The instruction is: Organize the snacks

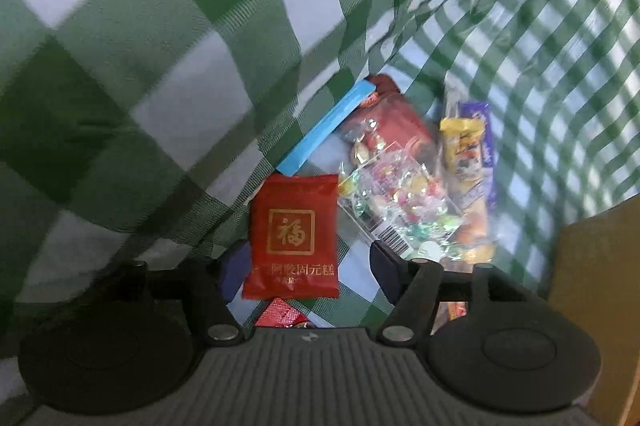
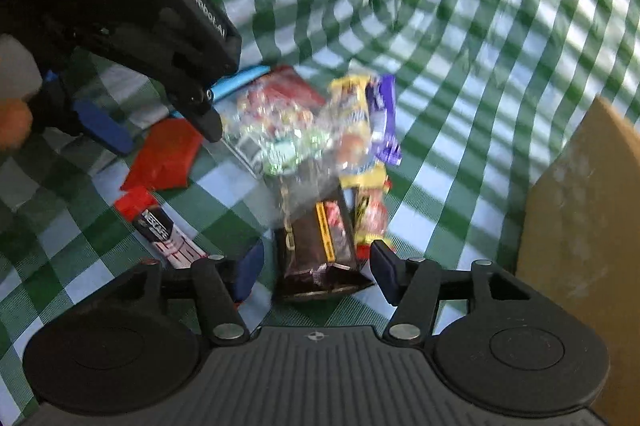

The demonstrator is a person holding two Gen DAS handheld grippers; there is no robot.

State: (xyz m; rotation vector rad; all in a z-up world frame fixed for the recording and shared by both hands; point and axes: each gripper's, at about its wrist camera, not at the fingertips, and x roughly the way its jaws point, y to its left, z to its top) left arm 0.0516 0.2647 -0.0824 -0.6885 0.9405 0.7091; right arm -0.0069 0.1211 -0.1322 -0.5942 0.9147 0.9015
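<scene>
The snacks are lying inside a green-and-white checked fabric container [image 1: 540, 74], whose soft walls are rising around them on the far side and both flanks.

**Left tongs** [image 1: 304, 266]: the jaws are standing wide and are pressing on nothing. A red packet [image 1: 294, 238] with a gold square emblem and gold characters is sitting between the two blue pads [image 1: 232, 274], upright in view, nearer the left pad; contact with that pad cannot be told. Just beyond the tongs a clear bag of mixed wrapped candies [image 1: 400, 198] is lying with a barcode label at its near edge. Behind it a dark red pouch [image 1: 400, 114] and a light blue strip packet [image 1: 328, 126] are leaning against the fabric wall. To the right, a yellow-and-purple packet [image 1: 472, 154] is standing on edge.

**Right tongs** [image 2: 316, 270]: the jaws are standing moderately wide. A dark brown packet [image 2: 320, 246] with a yellow stripe is lying between the pads, apart from both. To the left of the tongs a Nescafé stick [image 2: 164, 230] is lying flat on the checked floor. Further out, the left tongs [image 2: 160, 130] are reaching in above the red packet [image 2: 164, 158].

A tan cardboard edge [image 2: 580, 206] is showing at the right of the tongs, outside the fabric.
</scene>
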